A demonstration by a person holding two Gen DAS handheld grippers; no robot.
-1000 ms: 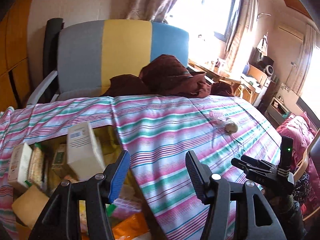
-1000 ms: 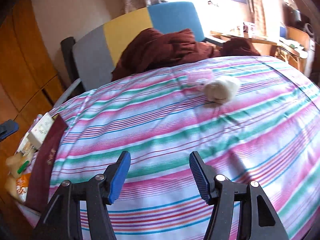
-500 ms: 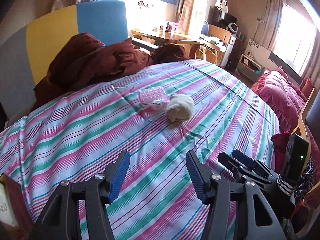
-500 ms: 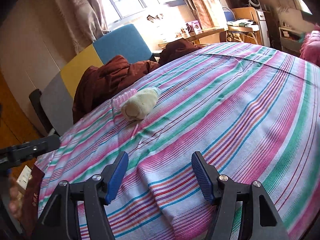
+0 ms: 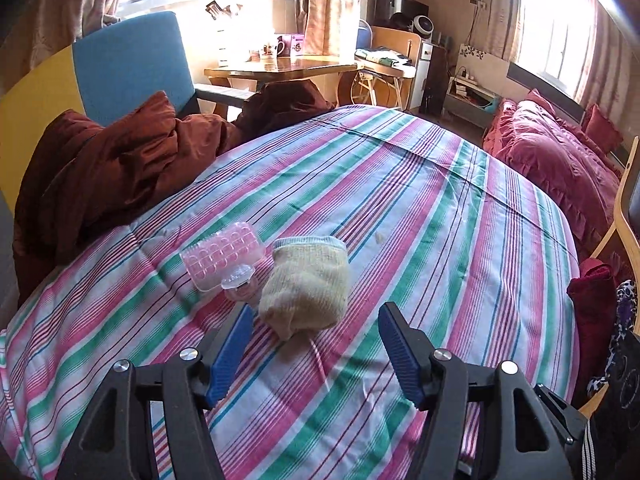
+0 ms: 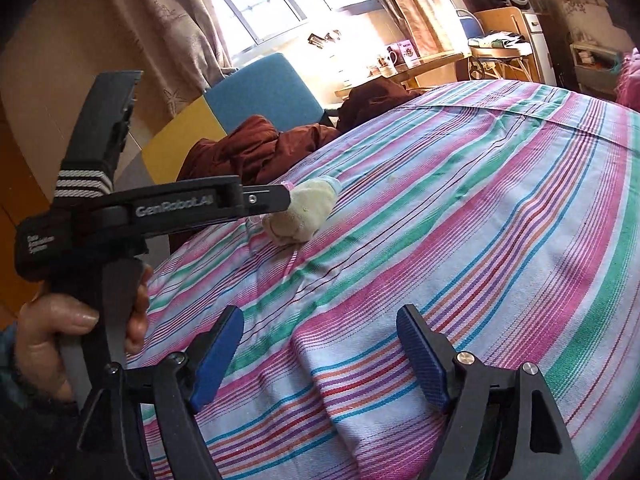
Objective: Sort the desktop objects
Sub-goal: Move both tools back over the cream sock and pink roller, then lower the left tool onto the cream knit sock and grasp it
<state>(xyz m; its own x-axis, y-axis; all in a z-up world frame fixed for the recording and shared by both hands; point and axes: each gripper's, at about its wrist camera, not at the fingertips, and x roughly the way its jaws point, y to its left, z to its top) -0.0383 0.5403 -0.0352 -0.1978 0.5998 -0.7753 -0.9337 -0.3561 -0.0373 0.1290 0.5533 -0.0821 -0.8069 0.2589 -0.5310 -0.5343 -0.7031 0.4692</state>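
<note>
Striped cloth (image 5: 420, 216) covers the table; my left gripper (image 5: 314, 346) hangs spread wide just short of the yellow sock (image 5: 306, 286), which touches a pink plastic case (image 5: 222, 254). Only my right view shows my hand (image 6: 52, 340) gripping the left tool; my right gripper (image 6: 320, 354) gapes, holding nothing.

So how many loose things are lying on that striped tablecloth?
3: a cream knitted sock, a pink clear plastic tray left of it, and a small clear plastic piece between them. Others may be hidden.
</note>
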